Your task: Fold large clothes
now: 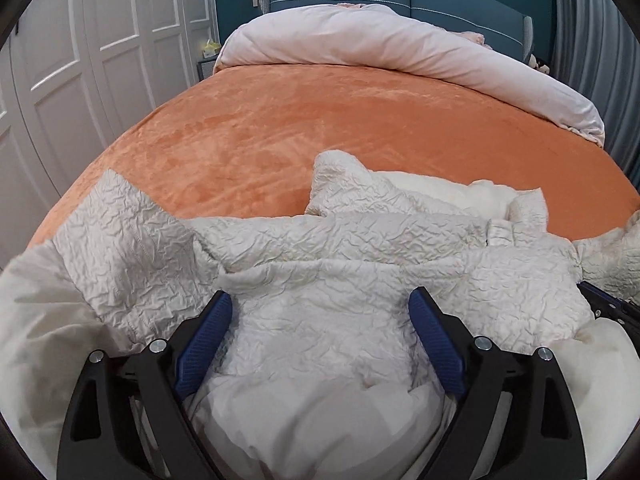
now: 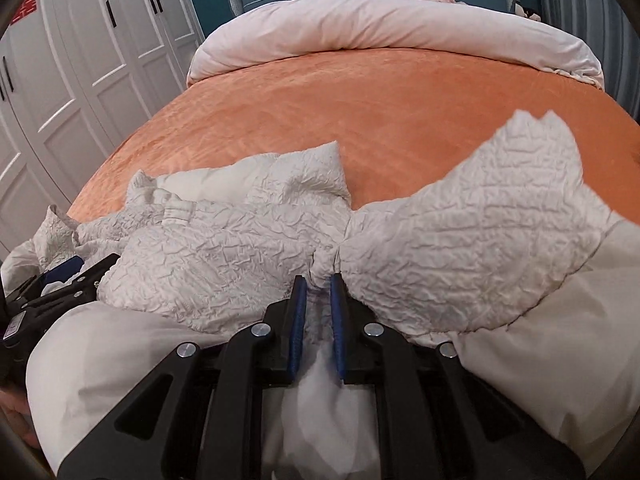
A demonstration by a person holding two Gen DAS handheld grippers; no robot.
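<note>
The cream crinkled jacket (image 1: 320, 248) lay in a heap across the near end of the bed (image 1: 280, 128), on the orange bedspread, with its smooth lining turned up toward both cameras.

The left gripper (image 1: 320, 312) stood with its jaws spread wide. Fabric lay between and below them, but the blue pads (image 1: 204, 340) pressed on nothing. The right gripper (image 2: 318, 296) had its jaws nearly together, pinching a bunched ridge of the jacket between the pads.

Judged from this layout, the step in hand was laying out and flattening the garment; no fold had yet been formed. The next move called for the left jaws to close on a hem or side edge, after which both grippers would need to draw apart to tension the cloth.

One flap (image 2: 500, 208) rose on the right side of the right wrist view, and a second corner (image 1: 332, 172) pointed toward the head of the bed. The bedspread beyond the jacket was open room up to the rolled pale duvet (image 1: 400, 48). The wardrobe doors (image 1: 100, 40) stood on the left, well apart from the work.
</note>
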